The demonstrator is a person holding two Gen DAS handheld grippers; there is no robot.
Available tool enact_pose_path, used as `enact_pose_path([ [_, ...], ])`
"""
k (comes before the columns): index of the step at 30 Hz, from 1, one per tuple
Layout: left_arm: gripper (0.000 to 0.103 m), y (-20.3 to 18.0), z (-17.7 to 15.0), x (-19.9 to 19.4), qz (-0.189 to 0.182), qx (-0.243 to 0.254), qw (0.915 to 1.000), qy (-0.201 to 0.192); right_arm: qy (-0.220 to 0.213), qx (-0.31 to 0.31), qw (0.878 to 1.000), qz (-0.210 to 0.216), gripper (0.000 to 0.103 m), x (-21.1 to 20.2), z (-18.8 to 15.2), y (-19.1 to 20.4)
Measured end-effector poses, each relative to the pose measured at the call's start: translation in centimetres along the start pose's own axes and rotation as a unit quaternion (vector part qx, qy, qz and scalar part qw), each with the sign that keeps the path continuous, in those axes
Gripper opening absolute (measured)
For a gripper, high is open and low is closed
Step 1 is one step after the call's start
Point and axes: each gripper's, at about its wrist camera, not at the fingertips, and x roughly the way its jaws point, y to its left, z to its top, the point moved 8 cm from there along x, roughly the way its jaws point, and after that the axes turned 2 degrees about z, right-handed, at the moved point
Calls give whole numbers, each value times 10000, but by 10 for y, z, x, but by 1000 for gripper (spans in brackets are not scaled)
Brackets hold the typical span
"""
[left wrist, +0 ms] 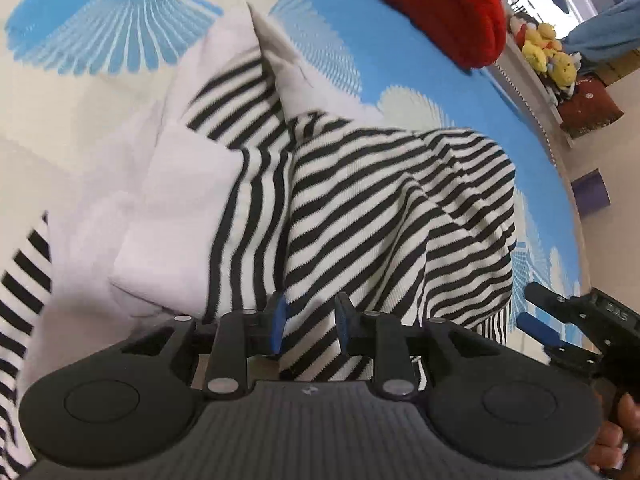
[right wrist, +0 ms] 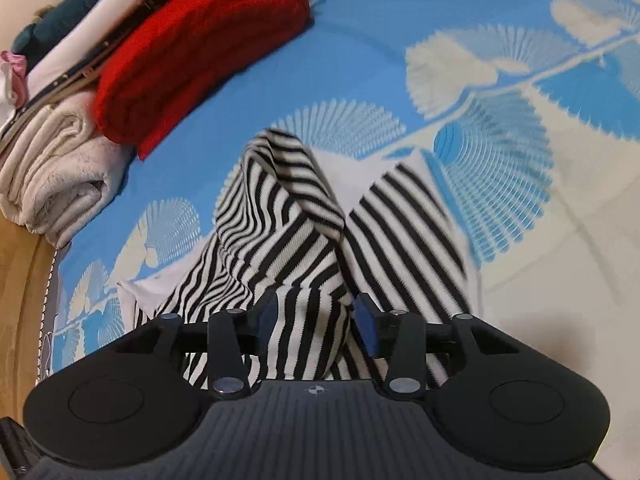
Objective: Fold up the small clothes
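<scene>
Ribbed striped knit garment [left wrist: 380,200] lies rumpled between both grippers' parted, unclenched fingers [left wrist: 280,320].

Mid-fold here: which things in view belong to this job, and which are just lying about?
In the job:
- striped garment, with white parts, crumpled on the bedsheet
- left hand-held gripper, open over it
- right hand-held gripper, open, stripes between its fingers

Lying about:
- red knit, folded
- cream towel, folded
- stacked clothes behind
- plush toys on a shelf
</scene>
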Motion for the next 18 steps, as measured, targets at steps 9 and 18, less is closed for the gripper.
enact_pose_path([
  [9,2,4,6,6,229,169,9996,49,328,277,9990,111,11,31,-14,-4],
  [18,1,0,68,-69,-366,207,9819,-1848,-400,-501,9915,1131,1,-31,-7,43],
])
